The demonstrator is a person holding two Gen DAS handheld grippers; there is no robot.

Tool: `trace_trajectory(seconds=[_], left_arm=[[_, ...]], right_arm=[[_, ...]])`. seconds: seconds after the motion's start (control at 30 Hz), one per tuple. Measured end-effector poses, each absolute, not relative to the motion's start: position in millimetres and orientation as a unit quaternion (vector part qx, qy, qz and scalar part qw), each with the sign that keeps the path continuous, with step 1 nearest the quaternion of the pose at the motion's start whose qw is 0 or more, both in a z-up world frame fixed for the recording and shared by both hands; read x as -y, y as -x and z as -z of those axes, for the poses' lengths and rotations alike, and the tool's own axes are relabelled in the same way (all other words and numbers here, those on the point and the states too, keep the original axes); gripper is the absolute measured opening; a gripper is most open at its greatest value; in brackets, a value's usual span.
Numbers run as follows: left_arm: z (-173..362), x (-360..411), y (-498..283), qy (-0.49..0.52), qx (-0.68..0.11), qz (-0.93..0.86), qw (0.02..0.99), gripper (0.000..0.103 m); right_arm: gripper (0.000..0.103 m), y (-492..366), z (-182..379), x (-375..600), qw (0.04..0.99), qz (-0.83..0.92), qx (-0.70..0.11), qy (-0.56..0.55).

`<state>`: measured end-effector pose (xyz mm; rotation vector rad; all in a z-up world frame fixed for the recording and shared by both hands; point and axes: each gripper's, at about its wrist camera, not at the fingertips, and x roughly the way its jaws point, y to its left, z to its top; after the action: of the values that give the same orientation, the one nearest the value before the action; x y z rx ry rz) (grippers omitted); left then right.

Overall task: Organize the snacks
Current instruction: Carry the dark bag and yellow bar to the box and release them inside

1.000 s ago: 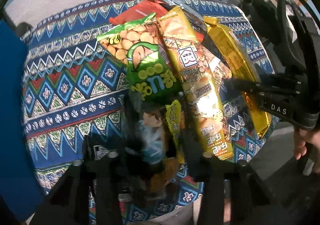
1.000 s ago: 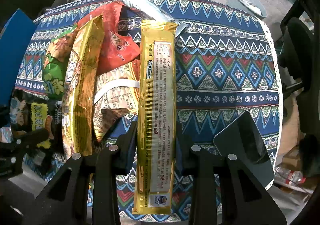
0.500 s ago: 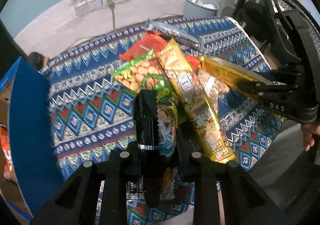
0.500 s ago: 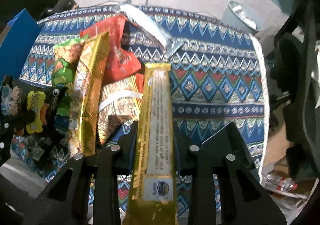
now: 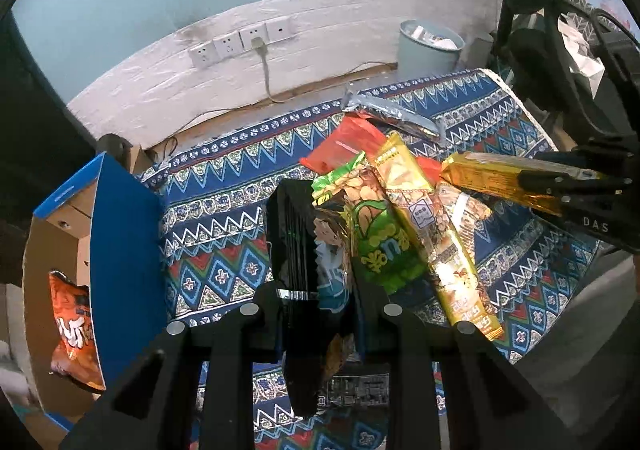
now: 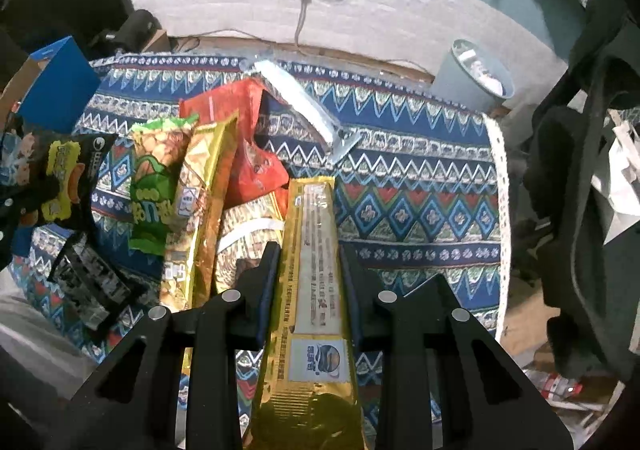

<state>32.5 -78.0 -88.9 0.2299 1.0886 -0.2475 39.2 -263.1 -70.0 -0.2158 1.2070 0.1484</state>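
Far left, an orange bag [image 5: 72, 324] is seen lying inside a blue-walled box [image 5: 124, 258] beside the worktop [image 5: 224, 186]. Next, a black packet [image 5: 304, 250] is gripped upright by the left hand-held gripper [image 5: 316, 282], jaws closed on its sides, raised above the patterned cloth. On to the pile at centre: a green bag [image 5: 380, 242], a red bag [image 5: 348, 142] behind it, and a gold packet [image 5: 432, 234] laid on top. A silver wrapper [image 5: 392, 116] is seen at the far edge. On the right, a long gold bar [image 6: 316, 274] is clamped lengthwise by the right hand-held gripper [image 6: 308, 262], held off the worktop. A grey bin [image 6: 476, 76] is seen by the wall.
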Motion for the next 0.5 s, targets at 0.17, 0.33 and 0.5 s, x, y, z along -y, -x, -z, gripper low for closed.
trace_trajectory(seconds=[0.17, 0.33, 0.5], left_arm=[[78.6, 71.6, -31.9, -0.110, -0.504, 0.109, 0.850, 0.025], [65.3, 63.0, -30.5, -0.114, -0.489, 0.098, 0.859, 0.025], [54.9, 52.2, -28.4, -0.120, -0.476, 0.085, 0.867, 0.025]], right_arm=[[0.027, -38.2, 60.0, 263.8, 0.822, -0.071, -0.556, 0.098], [0.027, -38.9, 44.9, 261.5, 0.833, -0.073, -0.540, 0.098], [0.027, -39.9, 23.2, 250.5, 0.845, -0.081, -0.518, 0.102]])
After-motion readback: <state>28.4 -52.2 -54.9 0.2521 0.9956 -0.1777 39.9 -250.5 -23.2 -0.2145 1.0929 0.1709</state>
